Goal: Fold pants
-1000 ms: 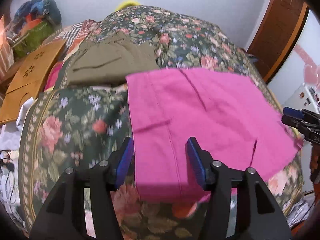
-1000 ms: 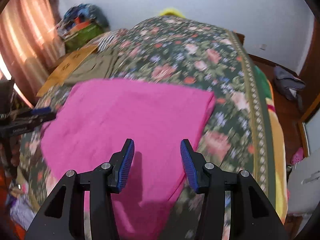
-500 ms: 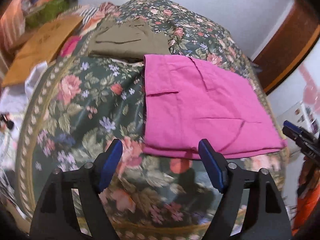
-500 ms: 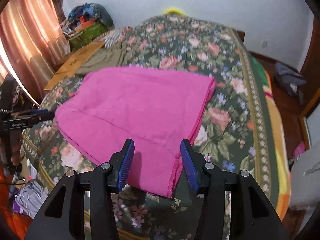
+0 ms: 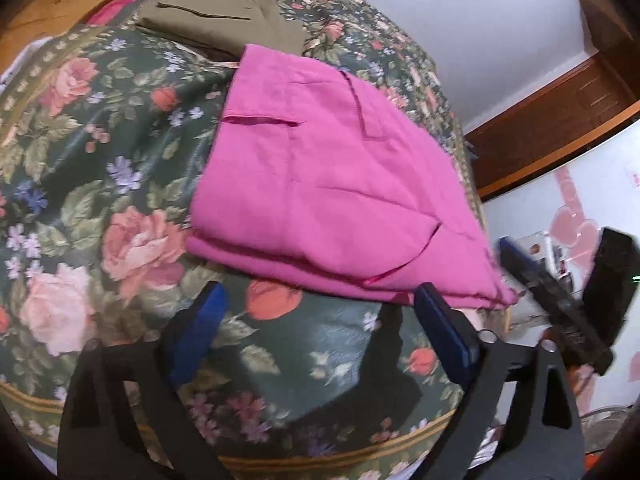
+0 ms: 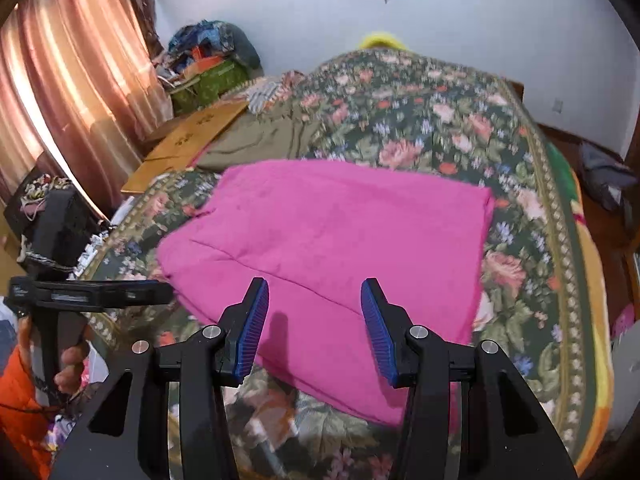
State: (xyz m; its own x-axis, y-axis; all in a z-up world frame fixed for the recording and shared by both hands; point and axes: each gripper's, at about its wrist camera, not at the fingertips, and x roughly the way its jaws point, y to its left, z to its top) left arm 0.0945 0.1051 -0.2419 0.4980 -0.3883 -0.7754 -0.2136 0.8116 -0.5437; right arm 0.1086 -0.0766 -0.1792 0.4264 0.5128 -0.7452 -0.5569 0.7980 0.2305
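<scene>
Since a second ago both grippers are pulled back, left gripper [image 5: 316, 328] and right gripper [image 6: 314, 324] spread wide and empty, so the folded bright-pink cotton pants [image 6: 332, 256] are left flat on the floral bedspread [image 6: 520, 152].

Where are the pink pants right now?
The pink pants lie folded on the floral bedspread, just ahead of both open grippers, with olive pants at their far edge.

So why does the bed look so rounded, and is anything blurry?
Left wrist view: the fisheye lens bulges the floral bedspread; the right gripper at the edge is smeared. Right wrist view: glowing curtains, slightly soft pink pants.
</scene>
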